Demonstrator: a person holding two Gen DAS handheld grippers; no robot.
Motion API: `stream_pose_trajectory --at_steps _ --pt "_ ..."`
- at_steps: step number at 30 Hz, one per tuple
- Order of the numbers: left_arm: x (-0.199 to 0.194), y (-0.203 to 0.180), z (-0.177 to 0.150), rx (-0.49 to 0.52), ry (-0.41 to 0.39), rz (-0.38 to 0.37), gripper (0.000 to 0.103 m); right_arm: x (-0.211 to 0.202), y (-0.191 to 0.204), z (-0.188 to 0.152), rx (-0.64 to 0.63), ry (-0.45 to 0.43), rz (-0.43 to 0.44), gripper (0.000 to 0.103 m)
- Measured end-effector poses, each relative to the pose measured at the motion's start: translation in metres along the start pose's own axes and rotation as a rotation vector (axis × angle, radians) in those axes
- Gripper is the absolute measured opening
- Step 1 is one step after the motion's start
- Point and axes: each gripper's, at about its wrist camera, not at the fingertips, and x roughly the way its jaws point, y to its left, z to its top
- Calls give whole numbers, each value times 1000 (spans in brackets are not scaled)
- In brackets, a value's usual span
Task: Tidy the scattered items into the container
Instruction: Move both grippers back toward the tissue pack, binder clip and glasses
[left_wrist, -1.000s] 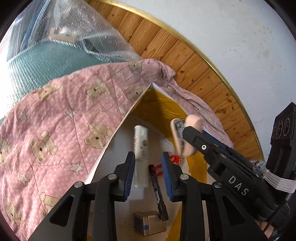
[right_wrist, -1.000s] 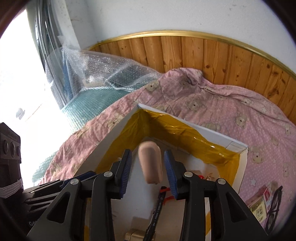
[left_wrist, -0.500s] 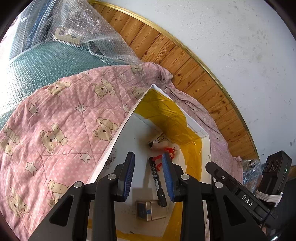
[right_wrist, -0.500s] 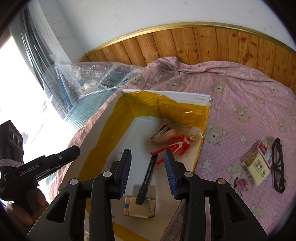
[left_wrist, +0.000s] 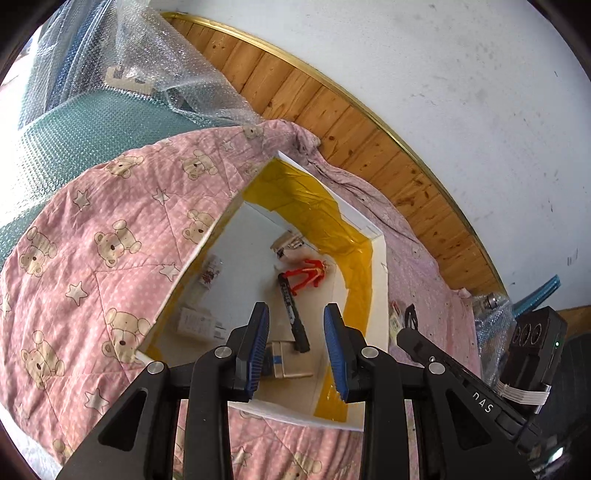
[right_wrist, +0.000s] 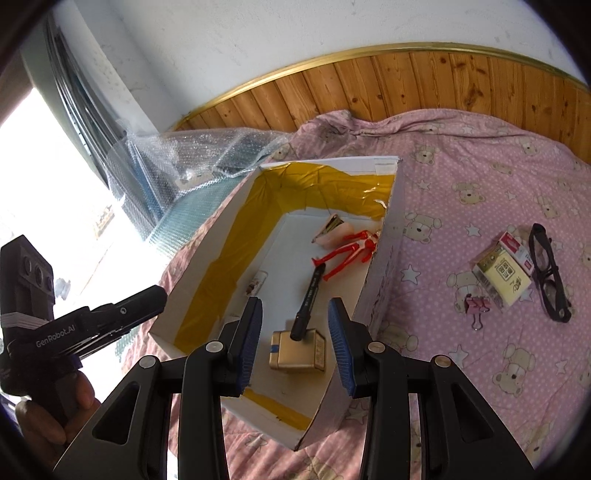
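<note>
Yellow-lined cardboard box on the bed already holds a marker, red figure and gold packet. Both the left gripper and the right gripper hover above it, fingers apart and empty. Next, I judge, the right must reach the glasses, card packs and binder clip on the quilt.
</note>
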Motion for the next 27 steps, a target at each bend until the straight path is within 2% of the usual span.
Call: stream_pose_trajectory --at_steps 4,15,27 --pt "-4 -22 -15 41 4 -6 33 -18 -2 -10 1 -21 5 39" --pt "-19 -67 -50 156 -24 45 39 -59 -15 -40 16 -56 17 39" --pt "-27 -85 -85 222 -34 96 40 -79 -29 -72 38 -53 31 40"
